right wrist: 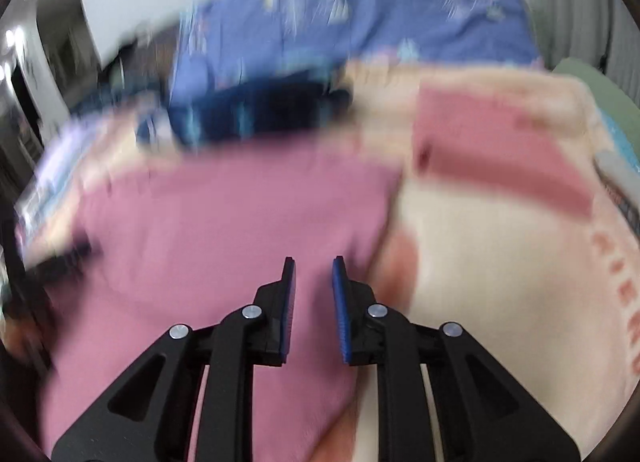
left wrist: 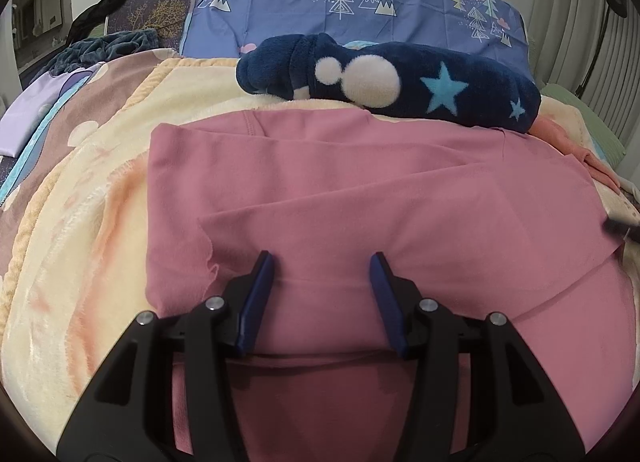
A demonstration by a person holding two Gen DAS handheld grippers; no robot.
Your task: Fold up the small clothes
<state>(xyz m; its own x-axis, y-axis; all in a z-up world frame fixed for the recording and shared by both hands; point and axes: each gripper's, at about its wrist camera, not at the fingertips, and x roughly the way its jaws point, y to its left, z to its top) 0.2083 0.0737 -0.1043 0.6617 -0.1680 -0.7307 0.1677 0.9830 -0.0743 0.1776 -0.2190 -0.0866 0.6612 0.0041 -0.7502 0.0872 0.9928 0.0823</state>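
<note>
A pink garment [left wrist: 360,189] lies spread flat on a cream fleece blanket [left wrist: 80,246], with one layer folded over the lower part. My left gripper [left wrist: 322,262] is open and empty, just above the garment's near part. The right wrist view is blurred by motion. It shows the same pink garment [right wrist: 224,229] on the left. My right gripper [right wrist: 314,264] is open with a narrow gap, empty, over the garment's right edge. A tip of the right gripper shows at the far right of the left wrist view [left wrist: 622,226].
A folded navy fleece piece with stars and white dots [left wrist: 392,79] lies beyond the garment. A second, darker pink folded piece [right wrist: 492,141] lies at the right on the blanket. A blue tree-print pillow [left wrist: 352,1] stands at the back. Dark clothes [left wrist: 108,45] are heaped at the left.
</note>
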